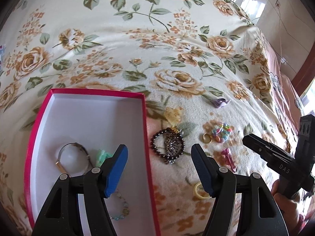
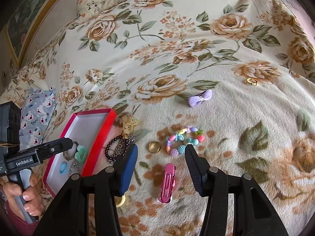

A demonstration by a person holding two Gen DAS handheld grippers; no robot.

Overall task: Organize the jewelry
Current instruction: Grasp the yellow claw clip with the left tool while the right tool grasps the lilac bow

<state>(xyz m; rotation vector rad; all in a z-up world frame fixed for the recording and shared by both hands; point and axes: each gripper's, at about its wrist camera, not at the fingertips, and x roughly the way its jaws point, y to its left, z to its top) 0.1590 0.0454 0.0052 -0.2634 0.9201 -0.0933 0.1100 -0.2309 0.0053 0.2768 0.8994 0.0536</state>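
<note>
A red box [image 1: 146, 129] with a white inside lies on the floral blanket; it also shows in the right wrist view [image 2: 98, 147]. It holds a metal bangle [image 1: 65, 147], a green ring [image 1: 102, 155] and a beaded bracelet [image 1: 123, 210]. My left gripper [image 1: 159, 157] is open and empty, straddling the box's right wall, near a dark bead bracelet [image 1: 167, 147]. My right gripper [image 2: 160, 157] is open and empty above a pink hair clip [image 2: 167, 182]. A gold ring [image 2: 154, 147], a colourful bead bracelet [image 2: 183, 139] and a yellow ring [image 1: 199, 191] lie nearby.
A purple bow [image 2: 199, 98] and a small gold ear cuff [image 2: 252, 81] lie farther out on the blanket. A yellow clip [image 2: 129, 125] sits by the box's far corner. A patterned pillow [image 2: 37, 116] is at the left. The bed edge drops off at the right [image 1: 271, 63].
</note>
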